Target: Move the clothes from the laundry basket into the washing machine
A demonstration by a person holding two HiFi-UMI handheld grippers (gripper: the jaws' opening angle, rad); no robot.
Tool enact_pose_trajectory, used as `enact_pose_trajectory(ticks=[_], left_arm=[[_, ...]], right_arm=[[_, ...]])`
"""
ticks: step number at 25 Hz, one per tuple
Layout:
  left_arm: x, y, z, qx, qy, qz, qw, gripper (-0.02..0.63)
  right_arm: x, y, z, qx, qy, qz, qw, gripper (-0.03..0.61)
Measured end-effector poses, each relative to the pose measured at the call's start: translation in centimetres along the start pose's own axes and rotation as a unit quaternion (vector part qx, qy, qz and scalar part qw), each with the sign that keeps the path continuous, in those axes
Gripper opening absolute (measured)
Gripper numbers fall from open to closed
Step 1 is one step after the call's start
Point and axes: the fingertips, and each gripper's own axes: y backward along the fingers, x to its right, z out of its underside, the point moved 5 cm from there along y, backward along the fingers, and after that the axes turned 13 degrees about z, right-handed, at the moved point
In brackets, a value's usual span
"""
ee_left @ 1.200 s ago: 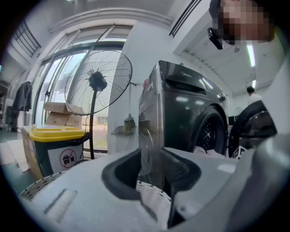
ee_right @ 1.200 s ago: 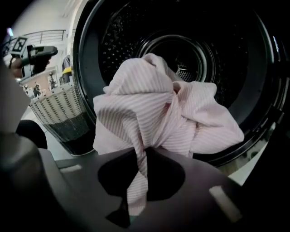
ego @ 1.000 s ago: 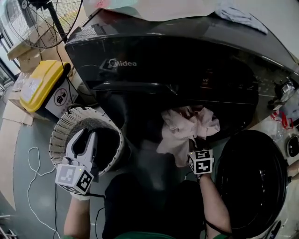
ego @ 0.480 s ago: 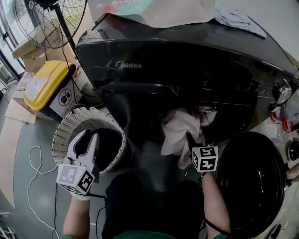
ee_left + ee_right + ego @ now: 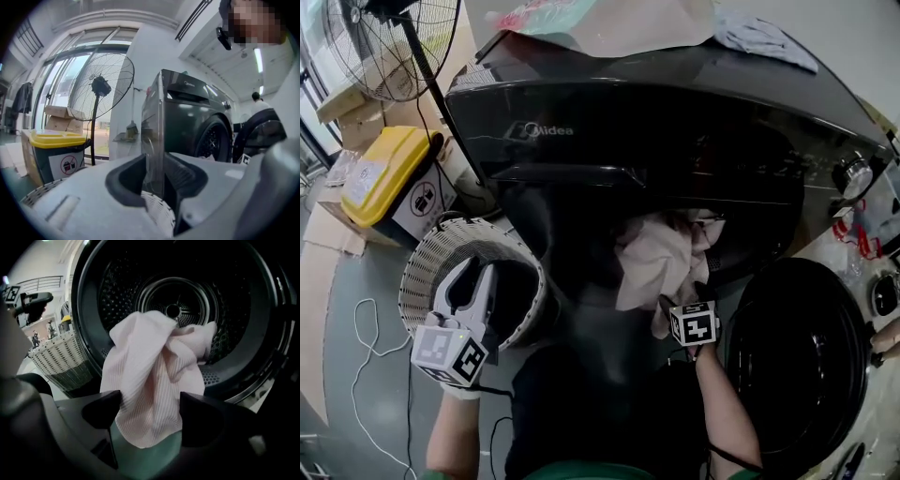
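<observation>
A pale pink garment (image 5: 656, 258) hangs out of the washing machine's (image 5: 675, 122) round opening, its top inside the drum (image 5: 178, 301) and its lower end draped over the rim. My right gripper (image 5: 682, 302) sits just below and in front of it. Its jaws have just been opening and now stand apart; the garment's (image 5: 150, 380) loose hem dangles between them without being pinched, so the right gripper (image 5: 150, 401) is open. My left gripper (image 5: 478, 270) hovers over the white laundry basket (image 5: 441, 248), slightly open and holding nothing (image 5: 153, 164).
The machine's dark round door (image 5: 806, 356) swings open at the right. A yellow-lidded bin (image 5: 384, 169) and a standing fan (image 5: 384, 47) are left of the machine. A white cable (image 5: 366, 328) lies on the floor. A grey cloth (image 5: 759, 33) rests on top of the machine.
The right gripper let go of the pink garment and drew back and down from it; the garment now hangs from the drum opening. The left gripper stayed over the basket.
</observation>
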Motion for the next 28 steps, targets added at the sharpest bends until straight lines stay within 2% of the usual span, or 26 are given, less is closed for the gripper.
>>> enact_pose_trajectory(ticks=[3, 5, 7, 8, 13, 17, 19, 20, 24, 28], left_arm=[[0.1, 0.8, 0.1, -0.006, -0.005, -0.005, 1.0000, 0.123], [-0.4, 1.7, -0.2, -0.008, -0.005, -0.016, 0.9998, 0.123], [-0.8, 2.6, -0.5, -0.006, -0.005, -0.029, 0.9996, 0.122], [-1.0, 3.0, -0.6, -0.006, -0.004, -0.034, 0.9994, 0.121], [-1.2, 4.3, -1.1, -0.002, -0.008, -0.053, 0.9985, 0.120], [-1.2, 5.2, -1.1, -0.003, -0.009, -0.061, 0.9981, 0.120], [-1.4, 5.6, -0.7, -0.007, -0.008, -0.064, 0.9979, 0.120], [-1.5, 5.8, -0.4, -0.009, -0.007, -0.065, 0.9978, 0.120], [-1.7, 5.5, 0.6, -0.014, 0.002, -0.061, 0.9980, 0.119], [-1.3, 4.1, 1.2, -0.012, 0.007, -0.040, 0.9991, 0.120]], right_arm=[[-1.5, -1.4, 1.2, -0.028, 0.023, -0.034, 0.999, 0.374], [-2.2, -1.2, 0.5, -0.011, 0.044, -0.041, 0.998, 0.173], [-2.4, -1.0, -0.8, 0.013, 0.059, -0.033, 0.998, 0.020], [-2.3, -0.9, -1.5, 0.023, 0.061, -0.030, 0.997, 0.015], [-0.9, -0.4, -7.3, 0.090, 0.050, -0.003, 0.995, 0.011], [0.8, 1.1, -12.5, 0.171, 0.018, 0.028, 0.985, 0.011], [1.1, 1.5, -13.5, 0.195, 0.006, 0.037, 0.980, 0.015], [0.9, 1.4, -13.4, 0.193, 0.004, 0.031, 0.981, 0.017], [-0.5, 0.3, -10.2, 0.130, 0.004, -0.024, 0.991, 0.155], [-0.7, 0.7, -7.2, 0.098, -0.007, -0.039, 0.994, 0.290]])
